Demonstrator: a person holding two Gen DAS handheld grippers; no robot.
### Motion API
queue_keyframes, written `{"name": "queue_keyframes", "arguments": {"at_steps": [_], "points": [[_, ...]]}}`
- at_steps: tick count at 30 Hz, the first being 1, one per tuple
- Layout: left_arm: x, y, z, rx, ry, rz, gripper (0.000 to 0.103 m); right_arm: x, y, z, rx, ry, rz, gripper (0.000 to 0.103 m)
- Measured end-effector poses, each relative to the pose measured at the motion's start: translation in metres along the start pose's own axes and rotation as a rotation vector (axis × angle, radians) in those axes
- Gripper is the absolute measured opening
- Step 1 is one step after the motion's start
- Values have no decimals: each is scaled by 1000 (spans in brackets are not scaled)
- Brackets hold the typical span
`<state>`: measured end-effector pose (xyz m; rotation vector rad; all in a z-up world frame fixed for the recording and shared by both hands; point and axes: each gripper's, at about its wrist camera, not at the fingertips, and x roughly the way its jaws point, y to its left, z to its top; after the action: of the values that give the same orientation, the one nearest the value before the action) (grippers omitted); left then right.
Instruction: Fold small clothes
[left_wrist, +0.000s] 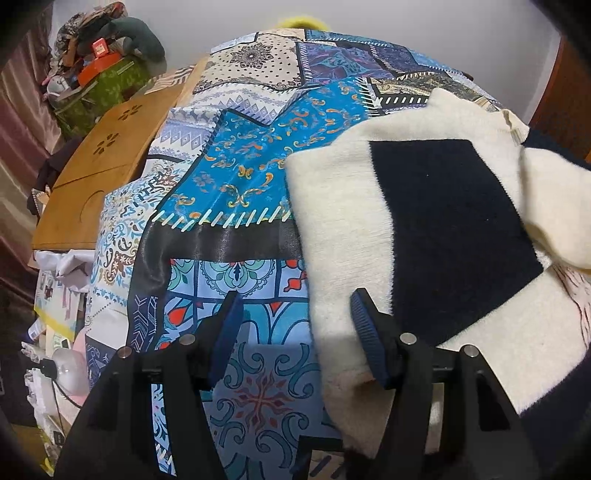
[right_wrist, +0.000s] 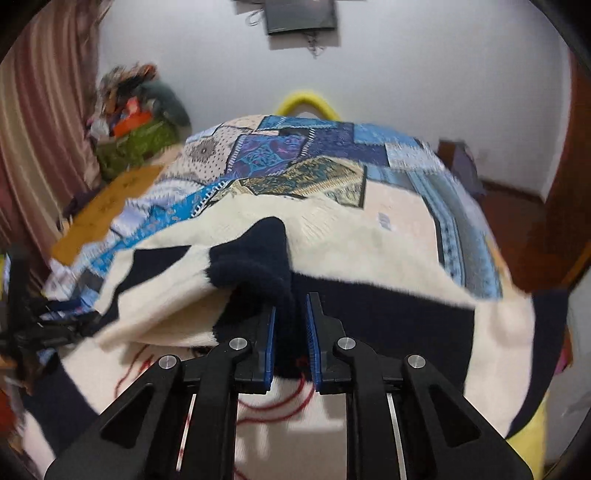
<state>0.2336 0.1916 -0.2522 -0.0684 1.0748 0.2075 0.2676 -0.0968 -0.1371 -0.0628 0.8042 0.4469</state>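
**Folding the sweater's side over**

We pinch a navy fold of the cream-and-navy sweater (right_wrist: 369, 236) in our right hand-held gripper (right_wrist: 290, 339), lifted above the patchwork-covered bed (left_wrist: 236, 177); our left hand-held gripper (left_wrist: 295, 332) hovers spread at its edge, empty; next, we judge, lay the fold across squarely.

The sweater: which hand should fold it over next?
Probably the right. The right gripper already has its jaws shut on the sweater, on a dark fold. The left gripper is open, holding nothing, at the sweater's edge.

L claw (left_wrist: 297, 338): open, tilted down | R claw (right_wrist: 290, 338): clamped shut
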Motion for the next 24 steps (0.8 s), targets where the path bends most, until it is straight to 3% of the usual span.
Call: {"name": "queue_keyframes", "arguments": {"at_steps": [3, 6, 9, 11, 13, 14, 19, 24], "points": [[0, -3, 0, 19, -1, 28, 62, -9, -17, -6, 54, -34, -95, 9], [-1, -3, 0, 19, 1, 31, 61, -14, -52, -11, 155, 13, -64, 10], [-7, -3, 3, 24, -4, 36, 61, -23, -60, -16, 72, 55, -102, 10], [-12, -3, 4, 18, -6, 35, 61, -31, -58, -19, 25, 62, -93, 18], [-20, -4, 4, 10, -13, 22, 61, -40, -51, -20, -15, 55, -75, 42], [-25, -5, 3, 6, -23, 8, 61, -44, -46, -21, -39, 45, -55, 46], [-48, -16, -3, 27, -64, -26, 61, -46, 2, -16, -183, 25, 52, 60], [-61, -26, -12, 66, -76, -48, 63, -23, 53, -17, -296, 62, 176, 62]]}}
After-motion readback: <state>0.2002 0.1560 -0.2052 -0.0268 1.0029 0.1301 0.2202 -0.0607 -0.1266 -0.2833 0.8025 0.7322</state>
